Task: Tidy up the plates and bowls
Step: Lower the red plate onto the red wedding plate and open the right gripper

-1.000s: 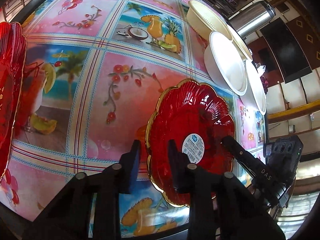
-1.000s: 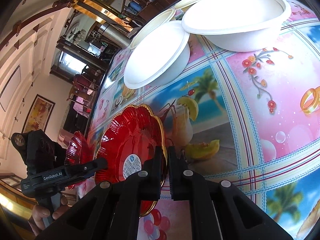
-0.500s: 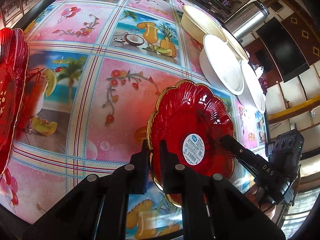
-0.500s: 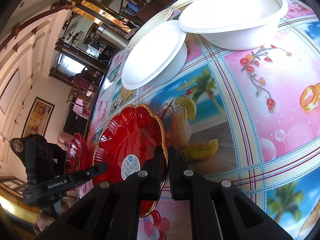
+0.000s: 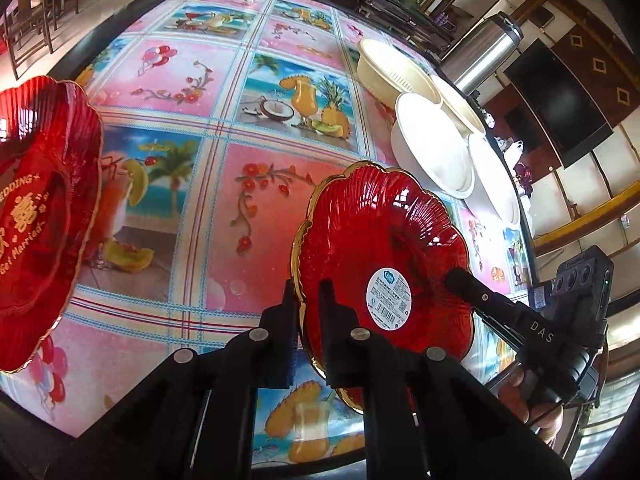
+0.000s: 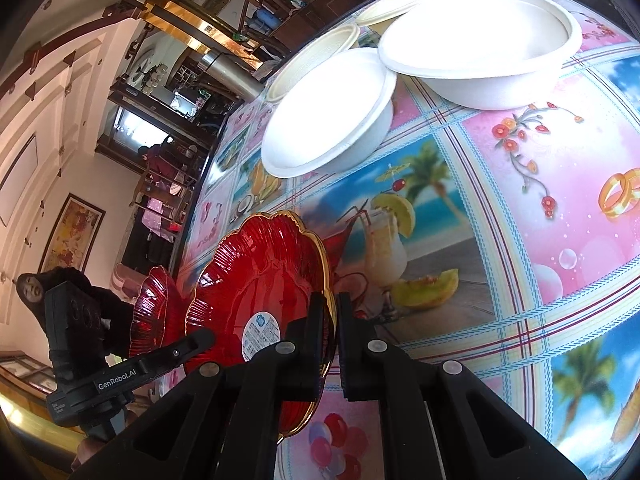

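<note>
Fingers of left gripper [image 5: 308, 300] and right gripper [image 6: 331, 312] pinching opposite rims of red scalloped plate [image 5: 384, 256], tilted above tabletop [image 5: 224, 184], white bowls [image 6: 480, 64] beyond.

Gold-rimmed red plate [image 5: 384, 248], white bowls [image 6: 332, 112], pink-and-blue tablecloth [image 5: 224, 184] printed with tropical drinks and flowers

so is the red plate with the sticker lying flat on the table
No, the red plate is tilted up off the tablecloth, pinched at its rim by both grippers.
</note>
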